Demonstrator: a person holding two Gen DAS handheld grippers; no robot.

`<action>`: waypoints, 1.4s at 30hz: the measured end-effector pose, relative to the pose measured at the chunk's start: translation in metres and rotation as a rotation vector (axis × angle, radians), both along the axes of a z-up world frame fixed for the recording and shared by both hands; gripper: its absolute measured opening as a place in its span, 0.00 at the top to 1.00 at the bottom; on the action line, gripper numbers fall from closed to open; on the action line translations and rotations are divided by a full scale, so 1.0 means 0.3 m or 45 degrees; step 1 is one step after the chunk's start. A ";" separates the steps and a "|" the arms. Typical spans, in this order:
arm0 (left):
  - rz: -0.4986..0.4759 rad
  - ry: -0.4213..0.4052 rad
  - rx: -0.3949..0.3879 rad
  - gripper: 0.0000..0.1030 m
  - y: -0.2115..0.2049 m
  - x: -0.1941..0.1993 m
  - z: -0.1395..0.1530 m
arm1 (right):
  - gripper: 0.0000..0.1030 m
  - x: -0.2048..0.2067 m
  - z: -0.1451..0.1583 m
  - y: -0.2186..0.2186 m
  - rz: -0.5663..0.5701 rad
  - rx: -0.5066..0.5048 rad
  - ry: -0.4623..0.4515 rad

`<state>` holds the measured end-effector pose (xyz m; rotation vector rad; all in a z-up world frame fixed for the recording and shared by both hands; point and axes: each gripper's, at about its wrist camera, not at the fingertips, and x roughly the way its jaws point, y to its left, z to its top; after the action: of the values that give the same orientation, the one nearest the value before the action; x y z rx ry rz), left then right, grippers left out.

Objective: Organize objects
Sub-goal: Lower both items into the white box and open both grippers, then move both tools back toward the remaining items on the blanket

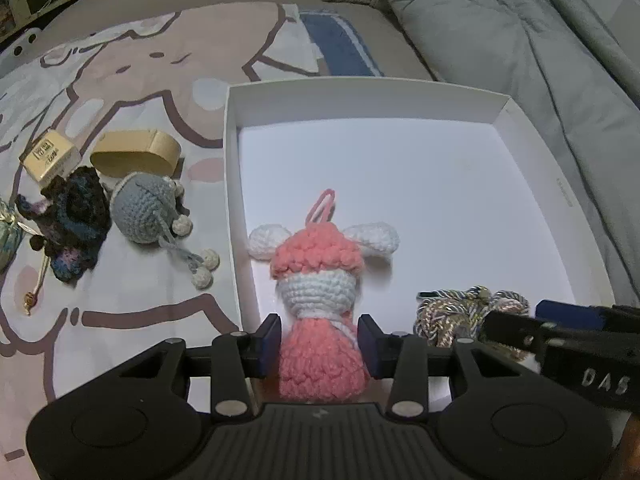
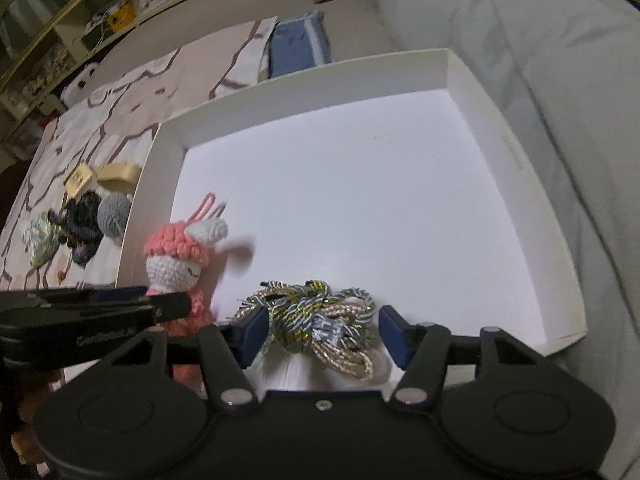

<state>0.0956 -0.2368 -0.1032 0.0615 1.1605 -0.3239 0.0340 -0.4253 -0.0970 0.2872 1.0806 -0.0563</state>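
Inside the white box (image 1: 400, 96), near its front-left wall, the left gripper (image 1: 319, 344) is holding a pink crochet doll (image 1: 318, 288) — its jaws are pressing against the doll's pink skirt on both sides. Just to the right, the right gripper (image 2: 320, 336) is straddling a bundle of twisted cord (image 2: 320, 320), its jaws standing apart around the bundle without clearly pinching it. Outside on the patterned sheet (image 1: 132, 64), a grey crochet ball (image 1: 144, 210) and a dark crochet piece (image 1: 74, 220) are lying beside a tan oval box (image 1: 134, 154).

Both wrist views look forward and down, close over the white box (image 1: 234, 168) (image 2: 448, 68) (shared ground).
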 end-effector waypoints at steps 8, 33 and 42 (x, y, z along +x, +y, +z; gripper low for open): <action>-0.037 -0.073 0.012 0.35 0.009 -0.052 0.106 | 0.36 -0.065 0.111 -0.008 -0.026 -0.058 -0.076; -0.047 -0.288 -0.010 0.00 0.155 -0.212 0.299 | 0.00 -0.278 0.307 0.065 -0.088 -0.306 -0.263; -0.076 -0.332 -0.035 0.00 0.183 -0.252 0.327 | 0.00 -0.318 0.321 0.080 -0.119 -0.315 -0.278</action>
<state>0.0199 -0.1820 -0.0051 0.1110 0.8969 -0.3728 -0.0613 -0.4013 -0.0006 0.1173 0.8325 -0.2354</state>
